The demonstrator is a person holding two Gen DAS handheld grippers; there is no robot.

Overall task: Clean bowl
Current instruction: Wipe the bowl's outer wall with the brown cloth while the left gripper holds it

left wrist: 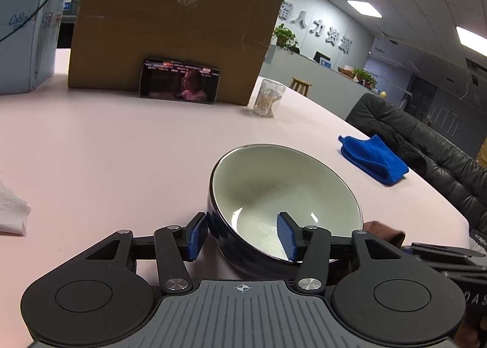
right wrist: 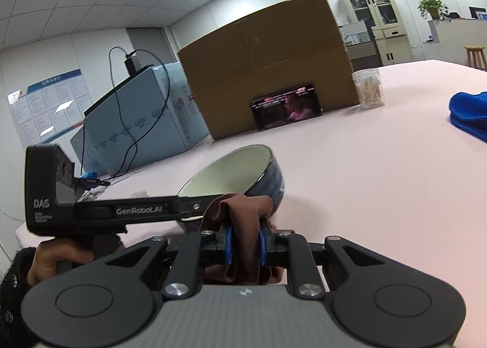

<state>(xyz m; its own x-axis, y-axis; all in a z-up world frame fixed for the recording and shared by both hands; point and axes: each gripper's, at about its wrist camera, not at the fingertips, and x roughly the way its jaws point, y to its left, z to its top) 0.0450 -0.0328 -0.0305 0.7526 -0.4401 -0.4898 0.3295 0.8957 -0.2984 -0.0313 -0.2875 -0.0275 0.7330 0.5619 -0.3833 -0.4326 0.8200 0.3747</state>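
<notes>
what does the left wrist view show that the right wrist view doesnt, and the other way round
Only the left wrist view shows the left gripper straddling the bowl's near wall, one pad inside and one outside with a gap, plus the bowl's pale interior floor, a white tissue and the black chair.

Only the right wrist view shows the right gripper shut on the brown cloth, a hand on the left gripper's handle, and the black cable.

Both show the bowl, cardboard box, phone, cotton swab jar and blue cloth.
</notes>
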